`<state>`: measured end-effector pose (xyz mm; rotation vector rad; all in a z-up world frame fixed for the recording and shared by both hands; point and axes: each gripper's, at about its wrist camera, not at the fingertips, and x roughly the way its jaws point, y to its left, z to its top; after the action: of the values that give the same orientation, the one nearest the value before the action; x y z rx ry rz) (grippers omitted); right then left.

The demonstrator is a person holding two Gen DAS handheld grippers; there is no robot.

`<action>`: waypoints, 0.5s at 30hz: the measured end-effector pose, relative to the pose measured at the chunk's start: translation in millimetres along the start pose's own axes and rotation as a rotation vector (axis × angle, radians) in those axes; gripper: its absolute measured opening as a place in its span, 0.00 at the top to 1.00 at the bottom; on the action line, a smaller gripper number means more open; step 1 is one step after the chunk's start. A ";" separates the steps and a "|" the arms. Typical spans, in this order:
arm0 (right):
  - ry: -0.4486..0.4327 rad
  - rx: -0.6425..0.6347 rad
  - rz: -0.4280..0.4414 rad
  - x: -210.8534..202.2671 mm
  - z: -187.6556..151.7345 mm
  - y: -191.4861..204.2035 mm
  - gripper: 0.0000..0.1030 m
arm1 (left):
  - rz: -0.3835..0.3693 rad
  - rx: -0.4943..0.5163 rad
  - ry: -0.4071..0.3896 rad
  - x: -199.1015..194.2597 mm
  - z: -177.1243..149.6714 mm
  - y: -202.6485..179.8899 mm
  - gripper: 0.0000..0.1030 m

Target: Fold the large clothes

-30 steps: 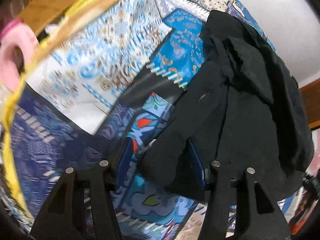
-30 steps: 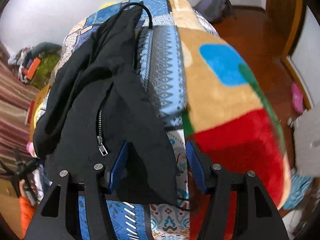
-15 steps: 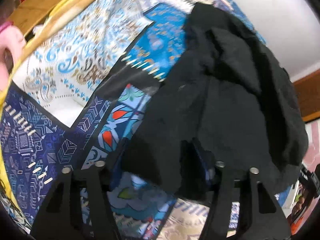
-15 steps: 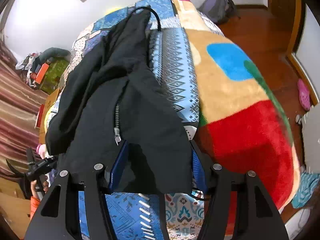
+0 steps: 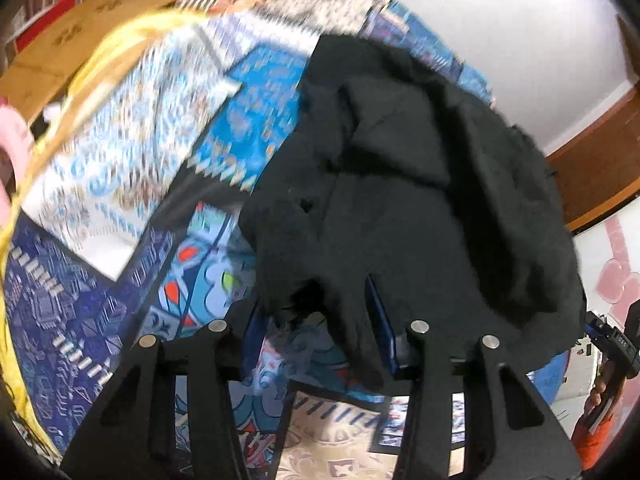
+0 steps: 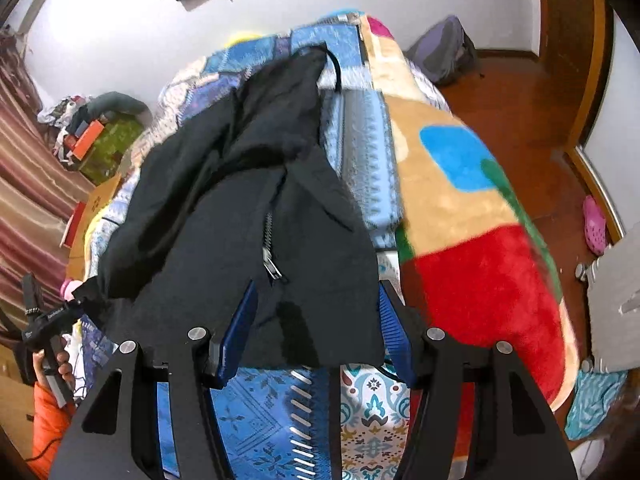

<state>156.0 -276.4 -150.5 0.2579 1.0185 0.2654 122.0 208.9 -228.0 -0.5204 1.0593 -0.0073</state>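
Observation:
A black zip-up jacket (image 5: 420,208) lies crumpled on a patchwork blue bedspread (image 5: 120,216). In the left wrist view my left gripper (image 5: 316,332) is open, its jaws wide apart around a hanging corner of the jacket's hem. In the right wrist view the jacket (image 6: 248,200) shows its zipper pull (image 6: 271,268). My right gripper (image 6: 314,328) is open, its blue pads on either side of the jacket's lower edge, with no squeeze visible.
A tan, red and blue fleece blanket (image 6: 480,240) covers the bed's right side. A cardboard box (image 5: 80,36) and yellow cloth (image 5: 48,136) lie at the far left. A backpack (image 6: 444,52) and pink shoe (image 6: 594,224) sit on the wooden floor.
Both grippers moved in over the jacket's near edge; cloth now lies between each pair of fingers. The jacket looks lifted and shifted slightly.

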 end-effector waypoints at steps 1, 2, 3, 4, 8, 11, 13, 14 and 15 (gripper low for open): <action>0.023 0.019 0.009 6.0 -1.4 -3.4 0.45 | -0.009 -0.022 0.023 8.2 -1.7 4.0 0.56; 0.044 0.036 0.021 11.0 -2.0 -6.2 0.45 | -0.019 -0.045 0.043 15.2 -3.1 9.1 0.56; 0.081 0.054 0.041 21.7 -3.0 -10.7 0.45 | -0.031 -0.073 0.061 20.0 -5.9 13.1 0.54; 0.098 0.062 0.052 26.6 -3.8 -11.9 0.45 | -0.053 -0.118 0.082 28.7 -9.2 20.3 0.52; 0.102 0.067 0.054 33.7 2.7 -12.0 0.59 | -0.088 -0.154 0.065 32.1 -7.4 23.8 0.58; 0.088 0.057 0.027 26.0 8.0 -10.6 0.86 | -0.061 -0.073 0.035 18.8 -0.8 8.0 0.72; 0.071 0.068 0.051 17.4 9.8 -11.5 0.88 | -0.041 -0.018 -0.001 7.0 4.2 -4.9 0.77; 0.062 0.069 0.057 14.1 11.8 -11.4 0.89 | -0.046 0.006 -0.031 -4.4 9.3 -14.1 0.79; 0.047 0.063 0.064 7.9 14.8 -9.0 0.89 | -0.055 0.013 -0.045 -10.3 12.6 -17.5 0.81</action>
<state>173.5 -283.5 -152.4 0.3432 1.0675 0.2993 131.5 201.2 -207.5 -0.5360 0.9997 -0.0509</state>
